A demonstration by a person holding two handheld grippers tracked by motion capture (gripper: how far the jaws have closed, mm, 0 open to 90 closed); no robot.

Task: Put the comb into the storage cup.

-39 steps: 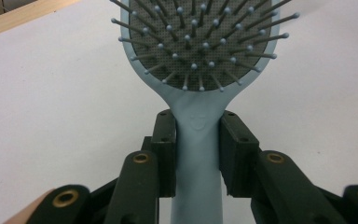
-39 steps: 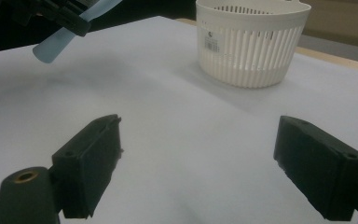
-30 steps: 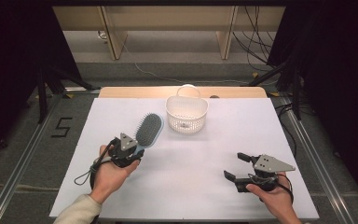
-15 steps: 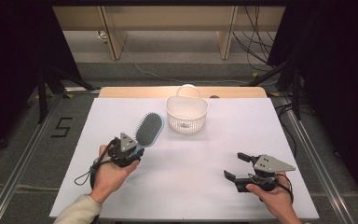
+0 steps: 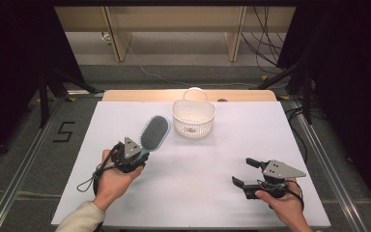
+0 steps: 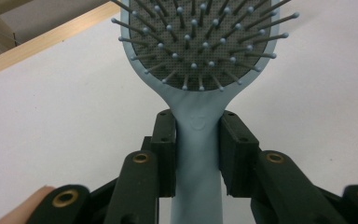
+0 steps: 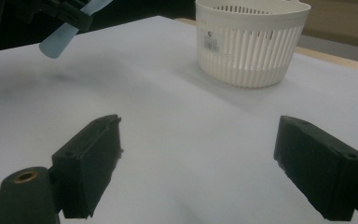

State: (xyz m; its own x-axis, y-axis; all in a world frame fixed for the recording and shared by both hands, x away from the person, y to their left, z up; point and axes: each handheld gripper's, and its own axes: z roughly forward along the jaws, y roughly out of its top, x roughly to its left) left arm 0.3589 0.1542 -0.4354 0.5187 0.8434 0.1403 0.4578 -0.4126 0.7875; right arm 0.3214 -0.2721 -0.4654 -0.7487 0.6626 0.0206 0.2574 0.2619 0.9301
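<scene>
A light blue hairbrush (image 5: 154,133) with a dark bristle pad is held above the white table, head pointing toward the far side. My left gripper (image 5: 137,153) is shut on the hairbrush (image 6: 200,93) at its handle; both pads press the handle's sides. A white slotted basket (image 5: 193,117) stands at the table's far middle, just right of the brush head. My right gripper (image 5: 244,172) rests near the front right, open, nothing between its jaws. The basket (image 7: 249,42) lies ahead of my right gripper (image 7: 196,158), and the brush handle end (image 7: 63,39) shows at upper left.
The white table (image 5: 270,130) has a wooden strip (image 5: 140,95) along its far edge. Metal rails (image 5: 24,159) run along both sides on the floor, and cables lie beyond the far edge. A person's hand (image 5: 111,181) holds each gripper.
</scene>
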